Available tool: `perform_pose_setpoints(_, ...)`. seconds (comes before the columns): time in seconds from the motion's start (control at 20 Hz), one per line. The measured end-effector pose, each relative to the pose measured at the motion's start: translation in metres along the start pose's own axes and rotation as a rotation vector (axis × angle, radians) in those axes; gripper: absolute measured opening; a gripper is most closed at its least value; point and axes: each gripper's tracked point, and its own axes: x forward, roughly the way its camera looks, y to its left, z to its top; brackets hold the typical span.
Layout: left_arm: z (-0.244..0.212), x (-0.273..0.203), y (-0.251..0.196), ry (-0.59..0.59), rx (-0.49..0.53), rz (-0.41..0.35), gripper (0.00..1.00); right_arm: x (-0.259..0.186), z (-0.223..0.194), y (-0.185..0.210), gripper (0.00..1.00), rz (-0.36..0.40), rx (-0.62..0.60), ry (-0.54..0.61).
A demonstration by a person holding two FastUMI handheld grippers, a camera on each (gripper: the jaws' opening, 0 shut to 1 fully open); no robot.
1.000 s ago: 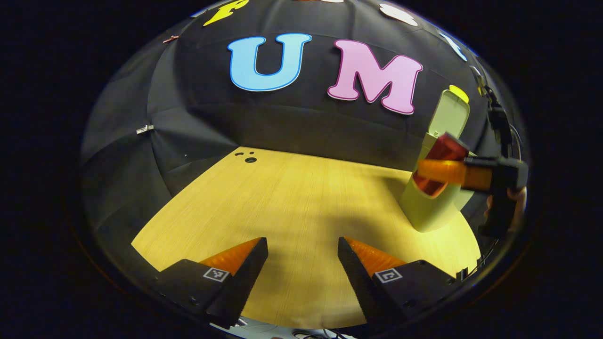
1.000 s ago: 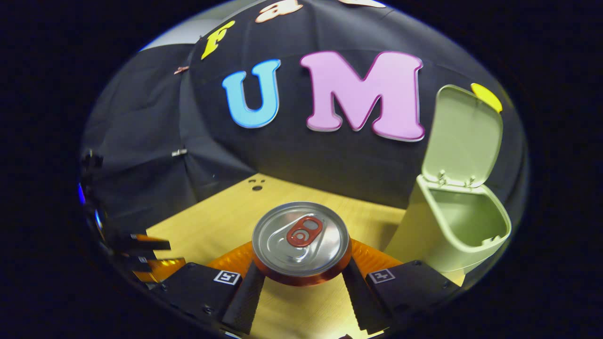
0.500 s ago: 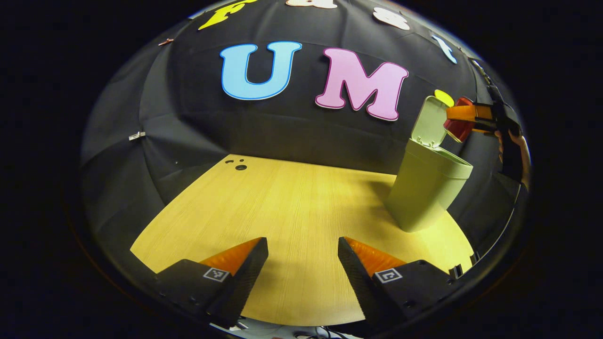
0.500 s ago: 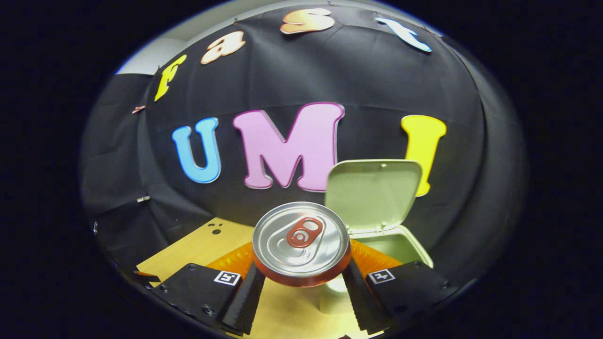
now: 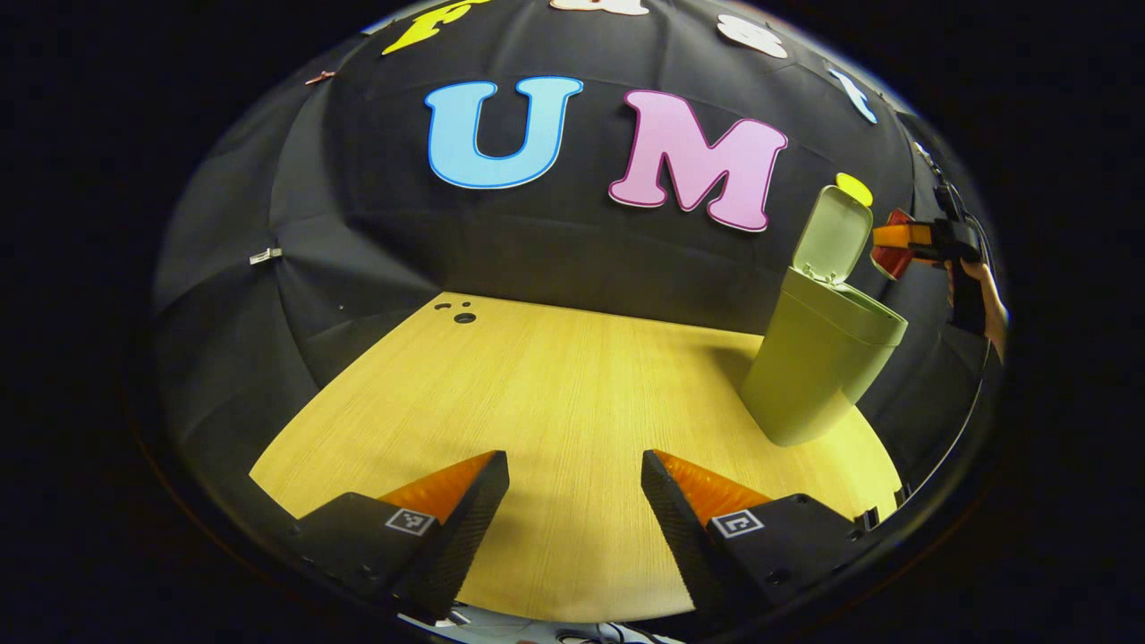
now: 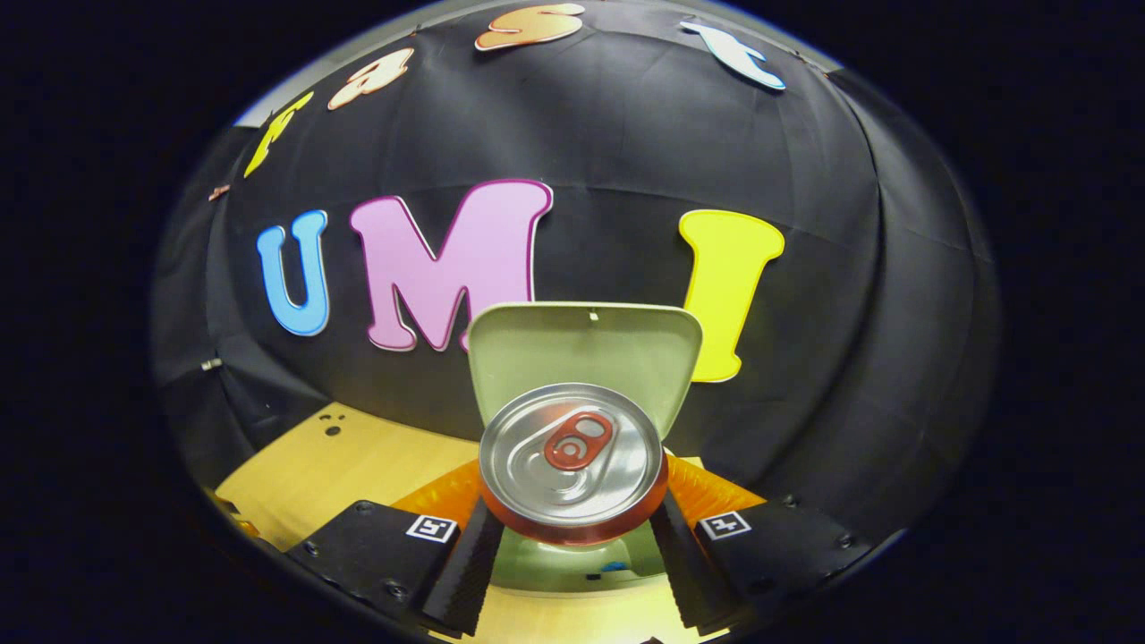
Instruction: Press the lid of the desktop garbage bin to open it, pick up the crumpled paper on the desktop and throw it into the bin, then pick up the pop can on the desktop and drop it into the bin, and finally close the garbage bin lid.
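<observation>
pop can (image 6: 572, 465) sits upright between both fingers of the right gripper (image 6: 572, 528), which is clamped on its sides, silver top and red tab facing the camera. it hangs above the mouth of the pale green garbage bin (image 5: 818, 358), whose lid (image 6: 586, 358) stands raised behind the can. in the left gripper view the bin stands near the desk's (image 5: 555, 402) far right corner. the left gripper (image 5: 572, 519) hovers over the desk's near edge, fingers spread apart with nothing between them.

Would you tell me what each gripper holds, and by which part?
The right gripper clamps the pop can by its sides, just below the top. The left gripper holds nothing.
</observation>
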Motion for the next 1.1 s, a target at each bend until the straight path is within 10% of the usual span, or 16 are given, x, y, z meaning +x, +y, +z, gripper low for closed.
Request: perform_pose_setpoints(1.1,-0.013,0.010,0.010,0.046,-0.031,0.070,0.96,0.041,-0.046,0.002,0.98,-0.010,-0.015,0.075)
